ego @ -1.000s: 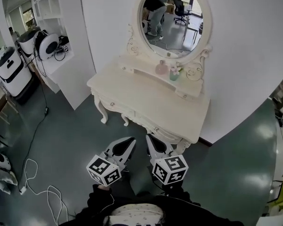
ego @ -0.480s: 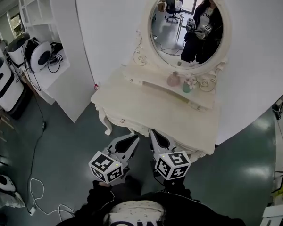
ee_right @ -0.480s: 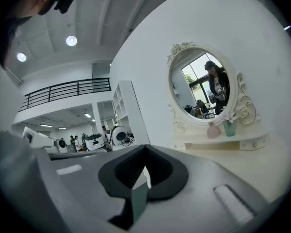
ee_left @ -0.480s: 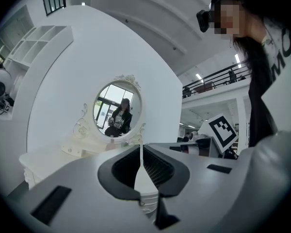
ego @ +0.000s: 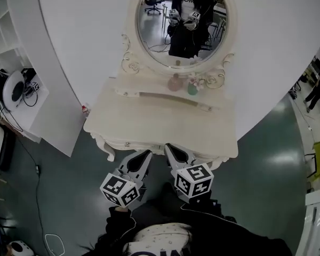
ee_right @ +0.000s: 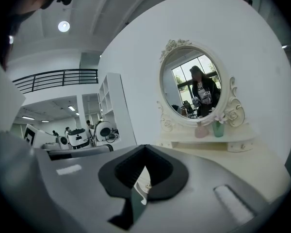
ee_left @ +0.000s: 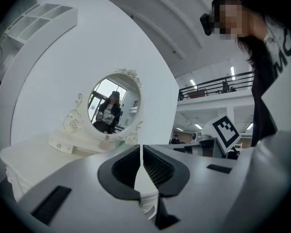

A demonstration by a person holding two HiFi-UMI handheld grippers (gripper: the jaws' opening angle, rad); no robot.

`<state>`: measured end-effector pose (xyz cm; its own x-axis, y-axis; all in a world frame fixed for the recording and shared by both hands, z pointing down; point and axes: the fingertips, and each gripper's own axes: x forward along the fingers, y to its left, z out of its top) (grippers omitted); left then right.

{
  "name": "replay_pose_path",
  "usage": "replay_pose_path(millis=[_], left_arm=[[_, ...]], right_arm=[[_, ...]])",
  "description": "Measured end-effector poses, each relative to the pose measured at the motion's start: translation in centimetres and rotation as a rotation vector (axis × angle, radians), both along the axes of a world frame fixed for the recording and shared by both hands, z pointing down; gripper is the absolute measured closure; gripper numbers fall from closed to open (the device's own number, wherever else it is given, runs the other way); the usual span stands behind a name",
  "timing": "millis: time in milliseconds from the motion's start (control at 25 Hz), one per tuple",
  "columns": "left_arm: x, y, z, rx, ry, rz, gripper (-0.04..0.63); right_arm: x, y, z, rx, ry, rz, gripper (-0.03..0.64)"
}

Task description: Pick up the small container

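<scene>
A small pink container [ego: 174,82], contents not discernible, stands on the vanity counter's [ego: 149,122] raised shelf below the oval mirror [ego: 181,23], just beside a green cup [ego: 192,87] holding small flowers. Left claw [ego: 143,156] and right claw [ego: 169,151] are both closed and empty, held side by side and roughly level at the counter's near edge. The container lies well ahead of both, across the counter top.
</scene>
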<state>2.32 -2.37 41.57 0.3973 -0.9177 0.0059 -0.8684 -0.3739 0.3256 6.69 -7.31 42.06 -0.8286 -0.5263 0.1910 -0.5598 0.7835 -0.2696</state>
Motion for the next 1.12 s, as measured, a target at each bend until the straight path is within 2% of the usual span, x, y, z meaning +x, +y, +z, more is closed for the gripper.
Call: replay_pose_path(millis=[120,320,480,680,1120], left_arm=[[-0.2,-1.3,0.7,-0.014,0.008,0.026,0.595],[-2.4,-3.7,1.4,-0.025,0.016,0.016,0.595],[-4.3,-7.1,1.8,-0.031,-0.021,0.013,0.595],[-6.8,-12.2,1.5,-0.033,-0.056,-0.005,0.595],[-9.2,-22.2,2.4,-0.076,-0.100,-0.012,0.595]], right_arm=[[-0.1,-1.8,0.7,-0.005,0.018,0.028,0.609],[-1.4,-5.7,1.6,0.001,0.022,0.054,0.607],[-2.8,-11.1,2.2,0.032,0.021,0.084,0.607],[-4.2,-18.4,3.5,0.059,0.069,0.101,0.607],[-4.8,-32.8,8.4,0.039,0.162,0.162,0.606]])
